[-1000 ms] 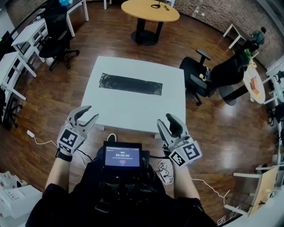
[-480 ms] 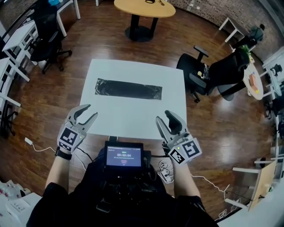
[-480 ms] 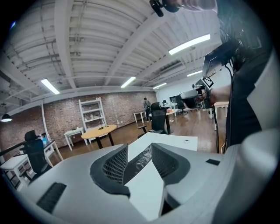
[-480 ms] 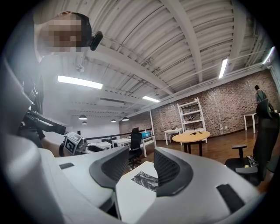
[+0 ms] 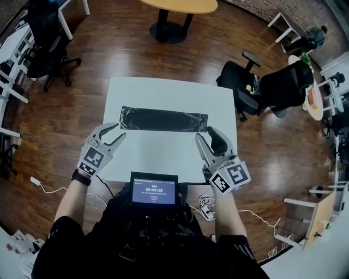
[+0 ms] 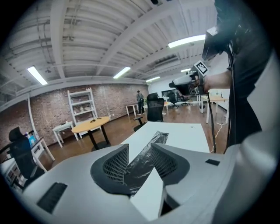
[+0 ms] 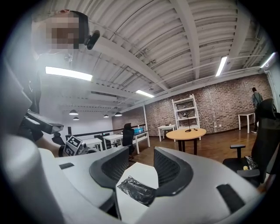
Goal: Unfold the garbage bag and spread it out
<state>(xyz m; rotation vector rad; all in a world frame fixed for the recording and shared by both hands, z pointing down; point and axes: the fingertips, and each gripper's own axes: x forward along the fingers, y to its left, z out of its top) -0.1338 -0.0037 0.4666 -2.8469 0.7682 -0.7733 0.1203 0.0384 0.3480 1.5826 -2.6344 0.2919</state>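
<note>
A long black garbage bag (image 5: 163, 119), folded into a flat strip, lies across the middle of the white table (image 5: 163, 92). My left gripper (image 5: 115, 131) hovers just short of the strip's left end. Its jaws are closing with nothing pressed between them. In the left gripper view the bag (image 6: 154, 143) runs away from the left gripper (image 6: 139, 151), seen through the gap. My right gripper (image 5: 205, 134) stands open at the strip's right end. The right gripper view shows that end of the bag (image 7: 136, 190) below the right gripper (image 7: 141, 157), apart from it.
Black office chairs (image 5: 272, 87) stand right of the table, and another chair (image 5: 46, 57) stands at the left. A round wooden table (image 5: 177, 5) is beyond. A small screen (image 5: 154, 190) sits at the person's chest. Cables (image 5: 43, 180) lie on the wooden floor.
Both grippers have moved forward from the near edge of the table to the two ends of the bag. The view has come closer to the table.
</note>
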